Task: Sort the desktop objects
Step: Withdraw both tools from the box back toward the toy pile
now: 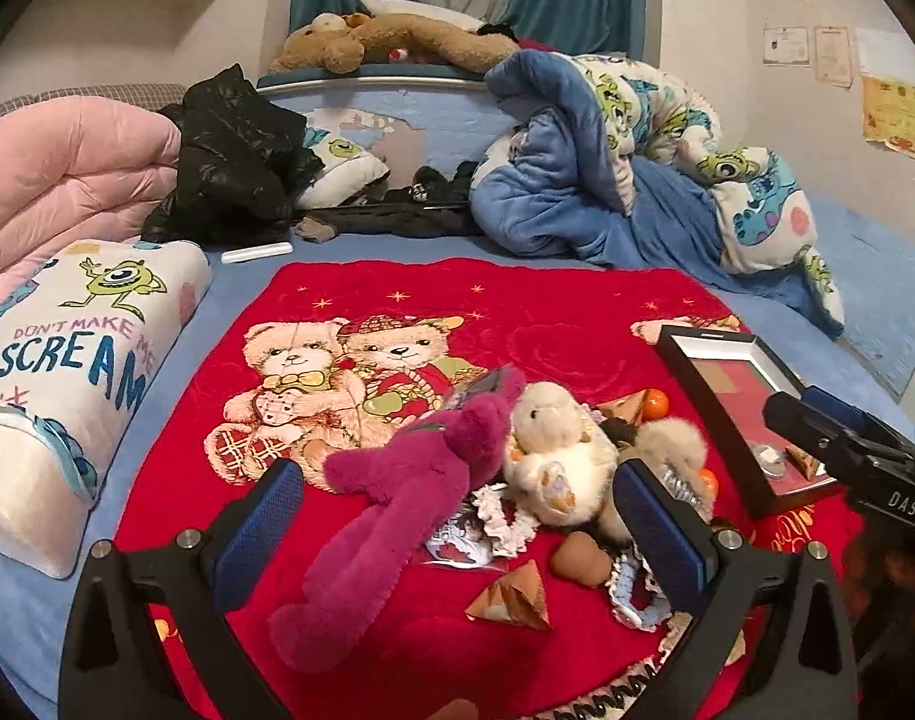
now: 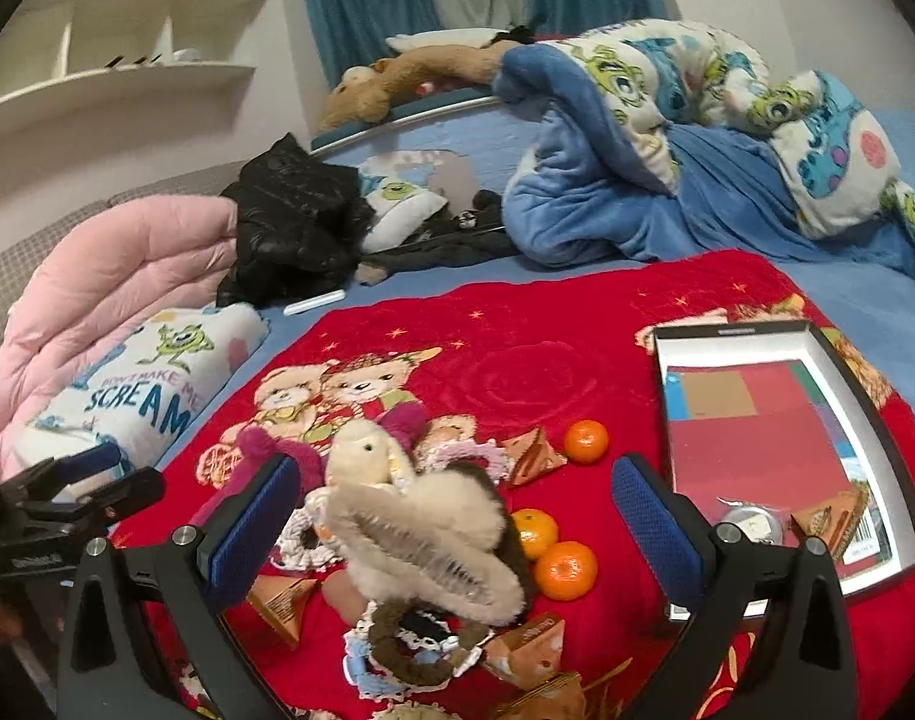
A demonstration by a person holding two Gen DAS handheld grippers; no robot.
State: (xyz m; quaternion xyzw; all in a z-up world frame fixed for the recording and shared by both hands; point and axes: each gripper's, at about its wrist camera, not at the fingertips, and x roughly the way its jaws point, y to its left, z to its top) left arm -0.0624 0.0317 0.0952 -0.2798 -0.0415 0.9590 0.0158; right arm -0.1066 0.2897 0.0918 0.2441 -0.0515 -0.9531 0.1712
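Presently, both tools are poised over a heap of small objects lying on a red blanket (image 1: 517, 324) spread across a bed. Left hand-held gripper (image 1: 460, 531): released, its blue pads wide apart and grasping nothing; between and just ahead of them lie a magenta plush toy (image 1: 397, 498) and, touching it on the side toward the right pad, a cream plush toy (image 1: 553, 456). A brown foil triangle packet (image 1: 514, 597) and a lace-edged scrunchie (image 1: 505, 522) lie nearer the tool, below the plush toys. Right hand-held gripper (image 2: 454, 525): likewise released and empty, with a furry cream hair claw (image 2: 433, 540) between its pads, resting on top of the heap; three mandarins (image 2: 565, 570) sit toward its right pad, and more triangle packets lie close beneath it. An open shallow box (image 2: 817, 342) lies beyond the right pad, well apart from the heap; its red floor already carries a triangle packet (image 2: 829, 519) and a small round silvery item whose identity cannot be told. Judged step: selection of the next object, with nothing yet grasped and most of the heap unsorted. The next move calls for lowering one tool over a single item, the hair claw being the most exposed, closing on it without dragging the tangled scrunchies, then carrying it to its sorting place, probably the box.
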